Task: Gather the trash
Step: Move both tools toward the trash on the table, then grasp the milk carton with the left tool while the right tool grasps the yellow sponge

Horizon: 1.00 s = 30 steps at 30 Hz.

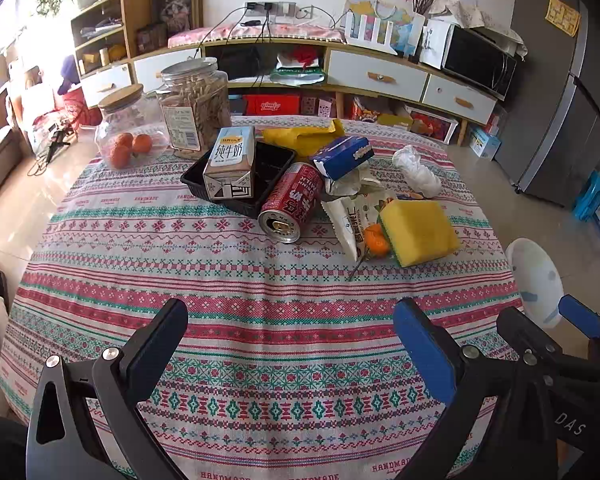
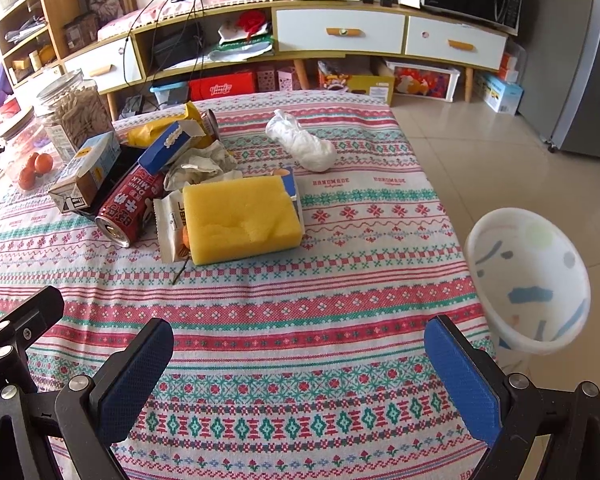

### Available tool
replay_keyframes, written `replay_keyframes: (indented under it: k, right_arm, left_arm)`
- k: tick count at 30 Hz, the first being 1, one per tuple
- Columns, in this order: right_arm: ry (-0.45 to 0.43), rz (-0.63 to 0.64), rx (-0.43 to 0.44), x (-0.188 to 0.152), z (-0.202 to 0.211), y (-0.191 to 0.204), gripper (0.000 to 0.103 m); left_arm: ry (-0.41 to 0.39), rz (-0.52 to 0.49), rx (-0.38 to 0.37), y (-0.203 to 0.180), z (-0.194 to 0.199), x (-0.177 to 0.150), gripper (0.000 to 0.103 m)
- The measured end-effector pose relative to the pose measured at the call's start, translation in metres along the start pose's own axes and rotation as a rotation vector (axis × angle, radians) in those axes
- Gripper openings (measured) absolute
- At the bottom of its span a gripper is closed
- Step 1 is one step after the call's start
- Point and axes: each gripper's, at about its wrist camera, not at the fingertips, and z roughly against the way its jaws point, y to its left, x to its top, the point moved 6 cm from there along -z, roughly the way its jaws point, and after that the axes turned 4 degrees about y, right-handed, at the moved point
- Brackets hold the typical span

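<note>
Trash sits heaped mid-table on the patterned tablecloth (image 2: 300, 320), well ahead of us: yellow sponge (image 2: 242, 220), milk carton (image 1: 230, 164) in a black tray (image 1: 276, 160), red drink can (image 1: 292, 204), snack wrapper (image 1: 346, 224). Our left gripper (image 1: 290, 344) and right gripper (image 2: 298, 364) hover wide apart, empty. We judge the lying can could roll if nudged, and the white bin (image 2: 528, 280) off the table edge is easy to miss

The sponge (image 2: 242, 220) hides most of the orange (image 2: 185, 237) and part of a white wrapper (image 2: 171, 224). The milk carton (image 1: 230, 164) covers much of the black tray (image 1: 269, 176). The bin (image 1: 534, 280) is half hidden behind the counter (image 1: 260, 340) edge in the left wrist view. Crumpled paper (image 2: 202, 164) lies partly under a blue box (image 2: 166, 148). Print on the jar (image 1: 194, 114) label is too small to read.
</note>
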Motion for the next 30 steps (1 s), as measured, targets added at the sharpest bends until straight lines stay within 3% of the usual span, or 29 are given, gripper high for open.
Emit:
replay_keyframes:
  k: [19, 25, 30]
  right_arm:
    - [0.03, 0.015, -0.014, 0.004, -0.004, 0.0, 0.103]
    - [0.065, -0.063, 0.114, 0.028, -0.011, -0.011, 0.103]
    - [0.171, -0.203, 0.323, 0.058, -0.036, -0.023, 0.103]
  left_arm:
    - [-0.031, 0.004, -0.004, 0.005, -0.001, 0.005, 0.103]
    - [-0.04, 0.053, -0.01, 0.029, 0.001, 0.03, 0.101]
    - [-0.011, 0.113, -0.046, 0.053, -0.012, 0.071, 0.099]
